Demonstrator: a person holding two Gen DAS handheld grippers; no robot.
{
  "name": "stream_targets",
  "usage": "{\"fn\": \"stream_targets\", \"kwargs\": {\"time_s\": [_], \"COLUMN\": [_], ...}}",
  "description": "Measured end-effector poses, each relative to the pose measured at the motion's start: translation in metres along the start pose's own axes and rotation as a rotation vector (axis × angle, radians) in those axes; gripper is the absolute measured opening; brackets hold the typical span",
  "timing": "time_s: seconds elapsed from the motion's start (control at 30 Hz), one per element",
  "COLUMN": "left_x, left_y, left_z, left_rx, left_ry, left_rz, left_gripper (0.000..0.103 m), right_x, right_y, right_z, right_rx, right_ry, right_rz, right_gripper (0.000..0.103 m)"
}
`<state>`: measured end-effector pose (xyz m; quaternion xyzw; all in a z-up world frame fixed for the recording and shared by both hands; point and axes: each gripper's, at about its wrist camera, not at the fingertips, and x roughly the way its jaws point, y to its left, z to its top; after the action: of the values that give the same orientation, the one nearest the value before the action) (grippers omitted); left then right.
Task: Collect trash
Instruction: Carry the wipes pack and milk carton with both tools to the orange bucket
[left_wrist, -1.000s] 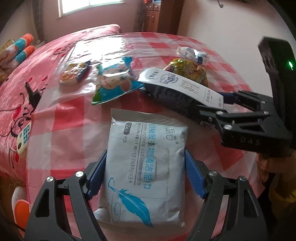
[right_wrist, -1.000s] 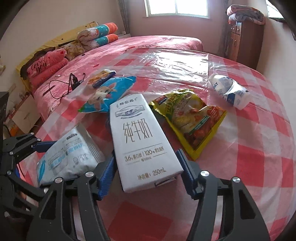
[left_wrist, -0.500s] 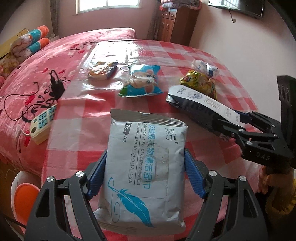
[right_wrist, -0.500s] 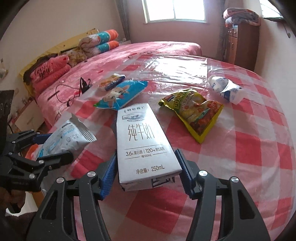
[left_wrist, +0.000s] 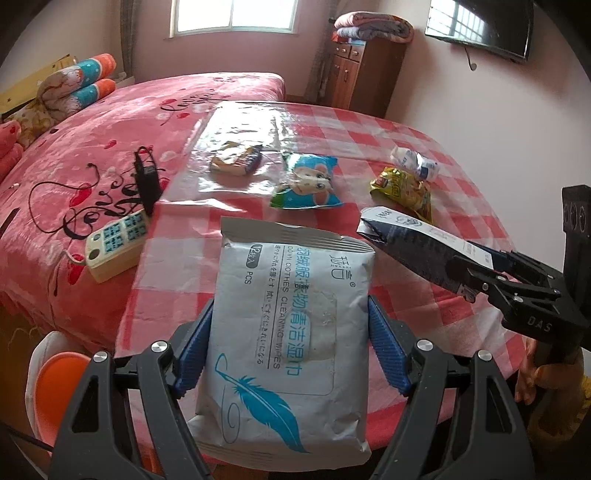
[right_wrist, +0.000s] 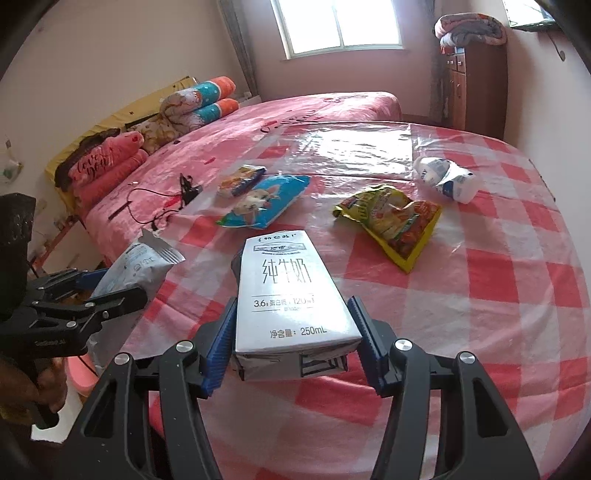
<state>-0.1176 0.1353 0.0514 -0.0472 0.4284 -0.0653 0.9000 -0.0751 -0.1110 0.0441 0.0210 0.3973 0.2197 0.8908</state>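
My left gripper (left_wrist: 290, 350) is shut on a grey wet-wipes pack (left_wrist: 291, 325) with a blue feather, held above the table's near edge. My right gripper (right_wrist: 291, 343) is shut on a white milk carton (right_wrist: 288, 291); it also shows in the left wrist view (left_wrist: 417, 247). The wipes pack shows in the right wrist view (right_wrist: 136, 266) at left. On the red checked table (right_wrist: 480, 295) lie a blue snack bag (right_wrist: 266, 201), a yellow snack bag (right_wrist: 395, 218), a small orange wrapper (right_wrist: 240, 179) and a crumpled white bottle (right_wrist: 443, 177).
A pink bed (left_wrist: 110, 129) stands beside the table, with a remote (left_wrist: 114, 240) and a black charger with cable (left_wrist: 146, 177) on it. An orange bin (left_wrist: 55, 387) sits low at left. A wooden cabinet (left_wrist: 362, 74) stands at the back.
Both grippers have lifted and pulled back from the table with their items still held; the table and bed now look farther away and more of the room shows.
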Motion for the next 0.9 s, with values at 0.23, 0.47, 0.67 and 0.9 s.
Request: {"fn": "stream_targets", "kwargs": {"time_s": [0.23,0.47,0.67,0.9], "left_x": [-0.019,-0.035,-0.048,-0.062], "left_y": [0.019,0.043,0.064,0.090], "left_z": [-0.004,-0.011,-0.017,-0.030], "left_rx": [-0.036,-0.075,-0.116,-0.161], "left_ry": [-0.031,-0.040,-0.051,-0.058], "left_rz": [0.033,0.077,0.113,0.163], "left_gripper": [0.078,0.078,0.078,0.078], "right_x": [-0.004,-0.006,-0.007,-0.006], "right_y": [0.020,0.045,0.076,0.125], "right_z": [0.003,0.008,0.014,0.020], "right_rx": [0.005,-0.007,-0.061,-0.172], "right_ry": [0.004,0.011,0.025,0.040], "right_rz": [0.062,0.132,0.189,0.237], "right_gripper": [0.059,0.059,0.059,0.059]}}
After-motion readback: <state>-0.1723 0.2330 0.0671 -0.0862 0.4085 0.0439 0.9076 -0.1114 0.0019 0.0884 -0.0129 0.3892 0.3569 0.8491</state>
